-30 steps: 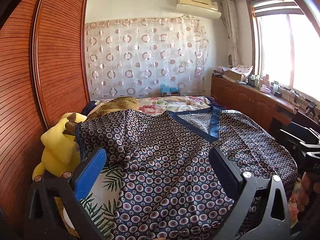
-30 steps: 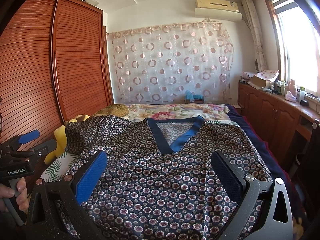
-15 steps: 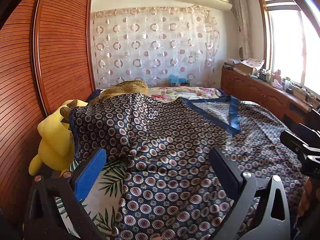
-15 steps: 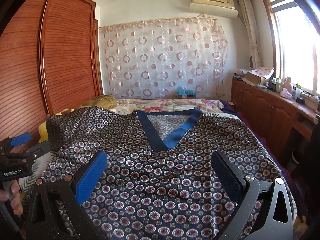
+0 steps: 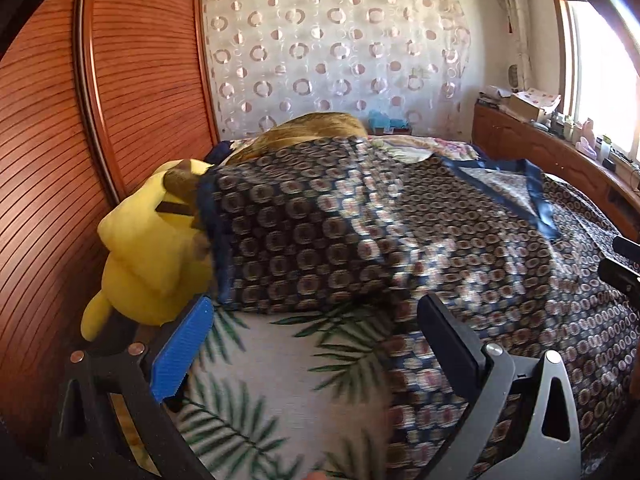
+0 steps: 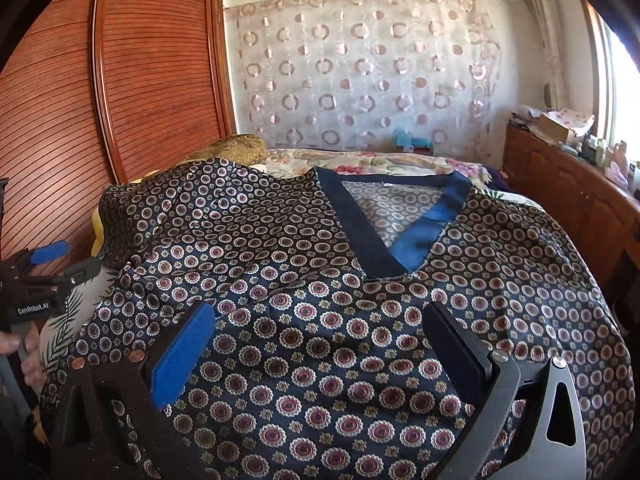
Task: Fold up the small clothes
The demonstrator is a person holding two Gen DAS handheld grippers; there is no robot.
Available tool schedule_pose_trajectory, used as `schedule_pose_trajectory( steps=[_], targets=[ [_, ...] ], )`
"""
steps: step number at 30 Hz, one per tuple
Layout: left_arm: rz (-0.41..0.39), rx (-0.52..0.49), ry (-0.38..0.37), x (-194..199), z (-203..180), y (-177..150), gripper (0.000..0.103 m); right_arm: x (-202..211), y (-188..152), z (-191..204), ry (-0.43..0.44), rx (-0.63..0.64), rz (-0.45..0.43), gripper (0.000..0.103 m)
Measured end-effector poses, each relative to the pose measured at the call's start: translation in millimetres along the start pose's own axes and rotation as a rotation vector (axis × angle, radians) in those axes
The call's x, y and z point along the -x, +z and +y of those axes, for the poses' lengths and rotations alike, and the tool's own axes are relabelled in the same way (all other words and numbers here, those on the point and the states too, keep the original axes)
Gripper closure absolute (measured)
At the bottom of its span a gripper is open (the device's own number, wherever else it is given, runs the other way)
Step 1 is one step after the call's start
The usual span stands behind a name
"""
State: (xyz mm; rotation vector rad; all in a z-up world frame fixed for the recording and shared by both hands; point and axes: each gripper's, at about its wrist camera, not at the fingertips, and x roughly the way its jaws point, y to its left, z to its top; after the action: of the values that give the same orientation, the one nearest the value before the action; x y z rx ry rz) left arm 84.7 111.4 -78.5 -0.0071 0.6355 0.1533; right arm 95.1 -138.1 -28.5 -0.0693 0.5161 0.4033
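Observation:
A navy patterned shirt (image 6: 328, 280) with a blue V-neck (image 6: 384, 236) lies spread face up on the bed. Its left sleeve (image 5: 296, 240) drapes over a yellow plush toy (image 5: 148, 248). My left gripper (image 5: 316, 340) is open, hovering over the leaf-print sheet (image 5: 280, 360) just below that sleeve, with nothing between its fingers. My right gripper (image 6: 320, 344) is open above the shirt's lower front, holding nothing. The left gripper (image 6: 52, 264) also shows at the left edge of the right wrist view, held by a hand (image 6: 28, 352).
A red-brown slatted wardrobe (image 5: 100, 120) stands along the bed's left side. A brown cushion (image 6: 240, 148) and floral bedding (image 6: 380, 160) lie at the head. A wooden counter (image 6: 572, 184) with boxes and bottles runs under the window on the right.
My left gripper has swung left and moved closer to the sleeve and the plush toy. My right gripper has moved forward and lower over the shirt. Both stayed open.

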Motion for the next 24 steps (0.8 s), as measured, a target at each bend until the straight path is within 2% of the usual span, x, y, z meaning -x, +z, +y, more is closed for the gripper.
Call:
schedule_pose_trajectory(
  steps=[3, 6, 7, 8, 13, 15, 18, 22, 24],
  targets=[
    [0.028, 0.015, -0.015, -8, 22, 1, 0.010, -5, 8, 3, 0.010, 0.027, 0.020, 0.002],
    [0.071, 0.054, -0.060, -20, 45, 4, 0.025, -16, 15, 8, 0.017, 0.043, 0.041, 0.002],
    [0.087, 0.068, -0.064, -25, 52, 5, 0.033, -20, 16, 8, 0.021, 0.045, 0.051, 0.003],
    [0.101, 0.074, -0.063, -29, 55, 5, 0.036, -23, 17, 7, 0.025, 0.048, 0.062, 0.003],
    [0.171, 0.089, -0.062, -53, 69, 7, 0.041, -41, 16, 5, 0.029, 0.080, 0.103, 0.003],
    [0.200, 0.062, -0.058, -64, 69, 8, 0.047, -43, 14, 3, 0.035, 0.085, 0.117, 0.003],
    [0.242, 0.070, -0.118, -76, 70, 5, 0.055, -45, 13, 2, 0.040, 0.091, 0.126, 0.003],
    [0.234, 0.049, -0.118, -82, 71, 5, 0.064, -52, 12, 5, 0.039, 0.099, 0.123, 0.003],
    [0.226, 0.041, -0.108, -81, 75, 5, 0.076, -52, 11, 5, 0.036, 0.098, 0.124, 0.003]
  ],
)
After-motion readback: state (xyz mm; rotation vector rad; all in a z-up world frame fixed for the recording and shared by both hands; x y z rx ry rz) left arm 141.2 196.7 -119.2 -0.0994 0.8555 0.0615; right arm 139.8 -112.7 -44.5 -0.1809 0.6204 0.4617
